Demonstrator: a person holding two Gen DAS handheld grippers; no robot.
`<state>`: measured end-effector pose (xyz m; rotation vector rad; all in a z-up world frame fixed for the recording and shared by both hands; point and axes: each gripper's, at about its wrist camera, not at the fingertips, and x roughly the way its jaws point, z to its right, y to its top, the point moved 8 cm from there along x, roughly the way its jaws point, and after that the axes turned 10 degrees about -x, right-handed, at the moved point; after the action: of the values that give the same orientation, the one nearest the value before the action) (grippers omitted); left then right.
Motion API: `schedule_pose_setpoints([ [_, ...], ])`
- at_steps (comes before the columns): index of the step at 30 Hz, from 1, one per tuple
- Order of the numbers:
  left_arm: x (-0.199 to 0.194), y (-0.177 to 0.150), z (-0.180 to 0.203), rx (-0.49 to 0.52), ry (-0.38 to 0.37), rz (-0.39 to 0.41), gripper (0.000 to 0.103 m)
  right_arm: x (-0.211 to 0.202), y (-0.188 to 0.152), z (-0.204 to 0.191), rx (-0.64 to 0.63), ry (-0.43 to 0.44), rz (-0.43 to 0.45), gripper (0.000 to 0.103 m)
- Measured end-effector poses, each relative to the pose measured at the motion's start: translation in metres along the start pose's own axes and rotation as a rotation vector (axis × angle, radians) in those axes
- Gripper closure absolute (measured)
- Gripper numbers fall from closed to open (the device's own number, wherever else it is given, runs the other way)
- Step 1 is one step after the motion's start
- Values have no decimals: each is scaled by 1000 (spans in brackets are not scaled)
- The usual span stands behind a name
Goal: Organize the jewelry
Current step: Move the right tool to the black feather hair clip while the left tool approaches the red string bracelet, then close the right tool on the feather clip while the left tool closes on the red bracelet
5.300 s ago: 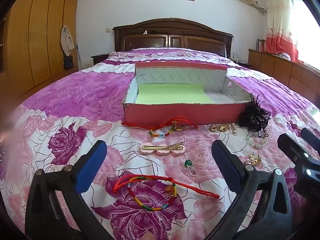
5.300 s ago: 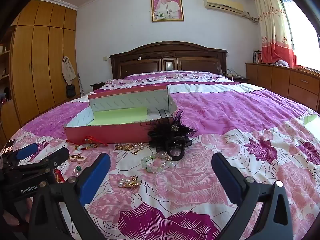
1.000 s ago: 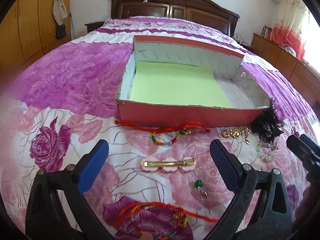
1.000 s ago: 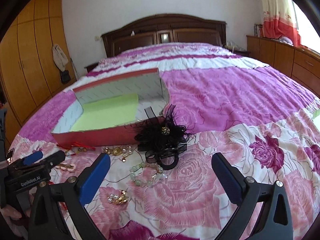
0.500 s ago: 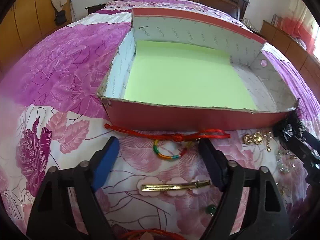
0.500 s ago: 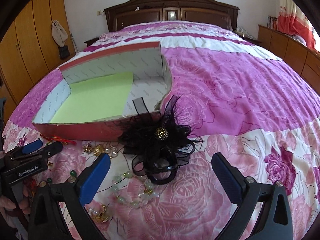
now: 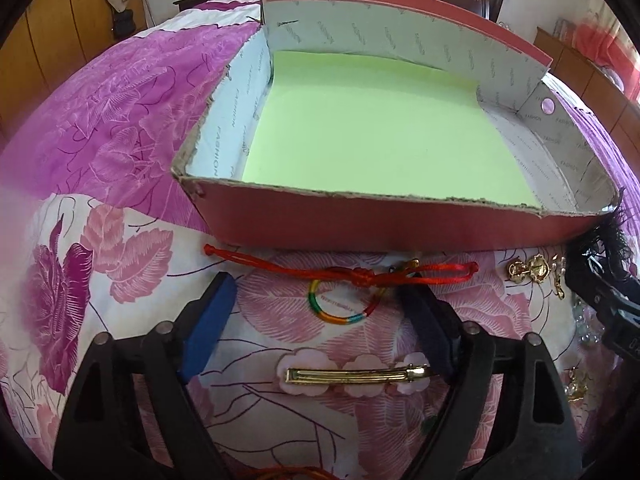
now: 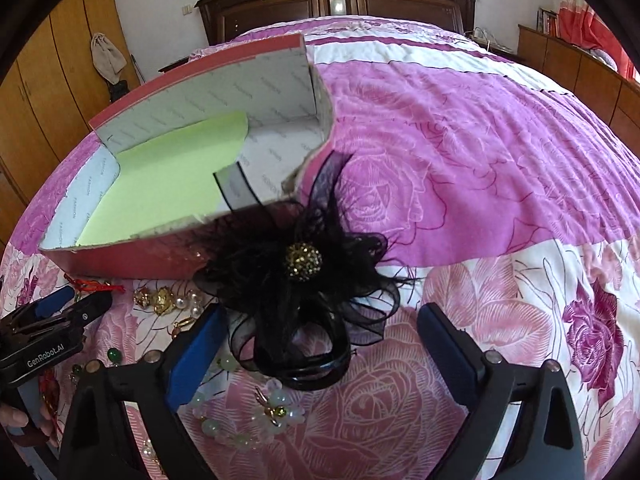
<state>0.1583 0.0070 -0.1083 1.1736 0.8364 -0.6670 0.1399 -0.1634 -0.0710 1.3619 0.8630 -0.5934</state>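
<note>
A red cardboard box [image 7: 360, 224] with a green liner lies open on the bed; it also shows in the right wrist view [image 8: 132, 258]. My left gripper [image 7: 320, 320] is open, its fingers on either side of a red cord bracelet with a rainbow band [image 7: 340, 280] lying in front of the box. A pink flower hair clip [image 7: 352, 376] lies below it. My right gripper [image 8: 320, 344] is open around a black feathered hair flower [image 8: 300, 280] with a gold centre, which leans on the box corner.
Gold earrings with pearls [image 8: 164, 300] and a pale green bead bracelet [image 8: 240, 412] lie on the floral bedspread between the grippers. The left gripper [image 8: 52, 332] shows at the left of the right wrist view. A headboard [image 8: 336, 0] and wardrobes stand behind.
Both grippers have moved forward and down. The left now straddles the red cord bracelet; the right now brackets the black hair flower. Both jaws have narrowed a little.
</note>
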Motion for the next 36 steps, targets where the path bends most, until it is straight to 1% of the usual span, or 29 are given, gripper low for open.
schedule_pose_setpoints([
  [4,0,-2,6,8,-13,-1,23,9,-1,5,31,22,-21,4],
  [7,-8,-5,7,29,-20,16,27,8,-1,4,28,14,-17,6],
  [9,-14,-7,6,38,-24,30,38,5,-1,4,22,-5,-6,15],
  [10,-18,-9,6,40,-27,36,42,3,-2,4,18,-12,2,18],
  [12,-24,-10,5,41,-31,46,59,-4,-4,3,21,-22,28,33],
  [13,-27,-10,5,41,-33,51,65,-6,-5,4,25,-23,38,37],
  [15,-33,-10,2,38,-45,61,84,-10,-6,5,38,-20,52,51],
  [16,-34,-14,-5,33,-62,65,87,-12,-6,6,46,-12,61,55],
  [17,-36,-13,-7,27,-78,65,93,-14,-7,6,51,-8,66,63],
  [18,-38,-15,-8,20,-94,62,93,-16,-7,7,56,-8,71,65],
  [20,-44,-14,-9,11,-133,58,93,-19,-8,7,60,0,81,65],
  [26,-59,-6,-15,17,-196,91,93,-35,-11,2,62,17,129,66],
  [28,-65,-7,-15,19,-209,99,95,-41,-13,1,62,18,142,66],
  [29,-66,-5,-15,20,-216,102,103,-44,-13,0,61,19,149,66],
  [31,-68,-3,-14,20,-225,102,103,-51,-14,-2,58,26,163,66],
  [33,-66,-2,-15,13,-215,96,103,-57,-14,-3,53,24,174,66],
  [36,-60,1,-21,-20,-209,89,103,-61,-14,-5,44,30,181,66],
])
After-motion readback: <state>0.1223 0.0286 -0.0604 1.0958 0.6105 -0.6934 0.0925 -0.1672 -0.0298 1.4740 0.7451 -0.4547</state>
